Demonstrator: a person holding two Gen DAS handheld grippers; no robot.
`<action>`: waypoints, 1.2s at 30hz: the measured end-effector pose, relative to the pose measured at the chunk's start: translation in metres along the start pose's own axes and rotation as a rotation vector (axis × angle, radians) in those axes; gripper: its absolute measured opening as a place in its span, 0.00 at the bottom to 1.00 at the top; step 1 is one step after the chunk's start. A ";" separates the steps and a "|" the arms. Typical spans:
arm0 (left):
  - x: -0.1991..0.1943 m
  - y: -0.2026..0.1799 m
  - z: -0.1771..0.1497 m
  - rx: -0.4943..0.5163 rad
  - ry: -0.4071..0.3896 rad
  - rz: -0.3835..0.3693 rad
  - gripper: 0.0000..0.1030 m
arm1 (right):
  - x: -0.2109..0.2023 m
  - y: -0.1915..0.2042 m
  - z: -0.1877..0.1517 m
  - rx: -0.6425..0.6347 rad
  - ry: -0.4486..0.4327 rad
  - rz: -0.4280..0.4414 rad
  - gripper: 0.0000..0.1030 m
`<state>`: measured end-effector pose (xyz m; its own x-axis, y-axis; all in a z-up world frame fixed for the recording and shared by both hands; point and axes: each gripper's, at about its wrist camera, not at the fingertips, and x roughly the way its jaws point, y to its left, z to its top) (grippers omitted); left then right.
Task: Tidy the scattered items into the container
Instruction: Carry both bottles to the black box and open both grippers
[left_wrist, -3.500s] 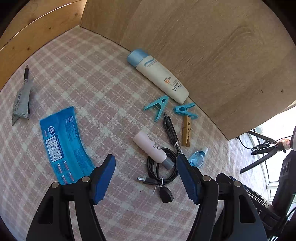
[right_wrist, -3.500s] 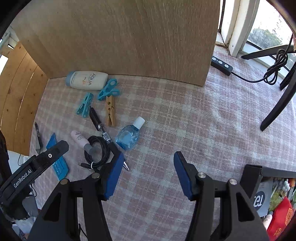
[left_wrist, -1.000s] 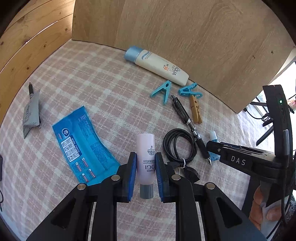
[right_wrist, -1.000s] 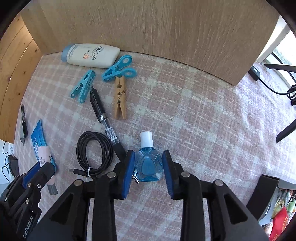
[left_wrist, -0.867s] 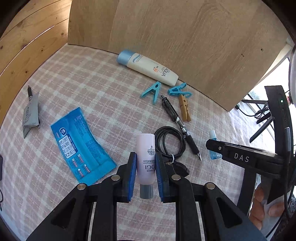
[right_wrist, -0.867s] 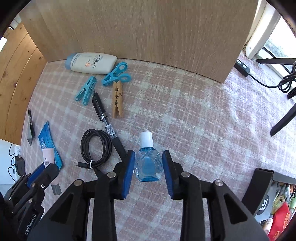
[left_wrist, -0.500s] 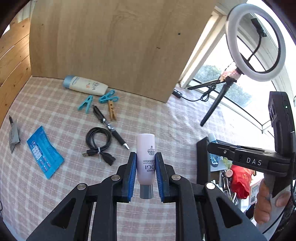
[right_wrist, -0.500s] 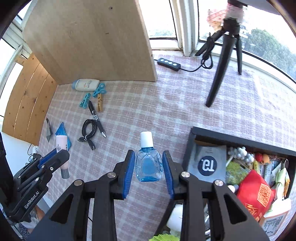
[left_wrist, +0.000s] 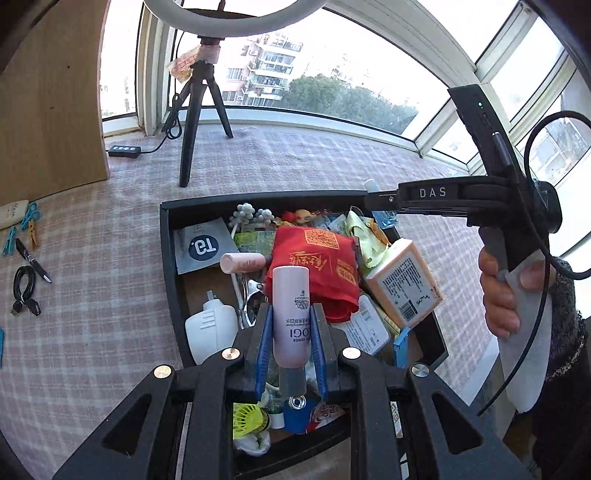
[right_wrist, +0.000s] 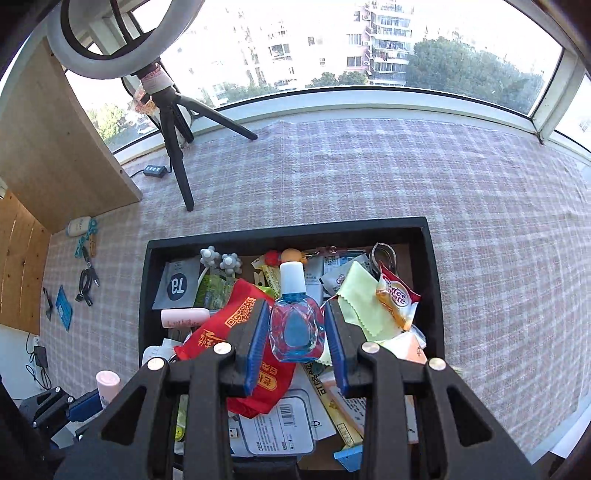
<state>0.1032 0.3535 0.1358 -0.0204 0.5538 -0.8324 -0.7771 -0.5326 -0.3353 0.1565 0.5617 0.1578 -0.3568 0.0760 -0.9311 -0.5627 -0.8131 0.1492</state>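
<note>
My left gripper (left_wrist: 290, 314) is shut on a pink tube (left_wrist: 290, 295), held cap toward the camera above the black container (left_wrist: 167, 236). My right gripper (right_wrist: 295, 310) is shut on a small blue bottle (right_wrist: 295, 328) with a white cap, over the container's (right_wrist: 284, 229) middle. The container is crowded with packets, a red pouch (left_wrist: 317, 266) and other small things. In the left wrist view the right gripper (left_wrist: 384, 206) hovers over the far right corner, a hand on its handle. Back on the checked cloth lie a sunscreen tube (left_wrist: 13, 212), clothespins (left_wrist: 29, 218), a pen (left_wrist: 33, 258) and a cable (left_wrist: 24, 288).
A ring-light tripod (left_wrist: 192, 122) stands on the cloth behind the container, beside a wooden board (left_wrist: 48, 110) and a power strip (left_wrist: 123, 150). A window ledge (right_wrist: 369, 103) bounds the far side. A blue packet (right_wrist: 63, 306) lies far left.
Both grippers have swung away from the scattered items, risen and come over the black container, each still carrying its item. The views have rolled toward the window.
</note>
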 end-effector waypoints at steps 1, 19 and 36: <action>0.004 -0.007 -0.003 0.015 0.010 0.007 0.18 | 0.000 -0.005 0.000 0.004 -0.006 0.003 0.30; 0.005 -0.010 -0.030 0.019 0.036 0.050 0.59 | -0.007 0.003 0.011 0.011 -0.034 0.055 0.45; -0.034 0.053 -0.056 -0.112 -0.009 0.076 0.59 | -0.038 0.076 -0.008 -0.120 -0.019 0.207 0.45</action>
<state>0.0977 0.2705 0.1219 -0.0825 0.5150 -0.8532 -0.6980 -0.6409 -0.3194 0.1337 0.4924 0.2019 -0.4700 -0.0900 -0.8781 -0.3837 -0.8751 0.2950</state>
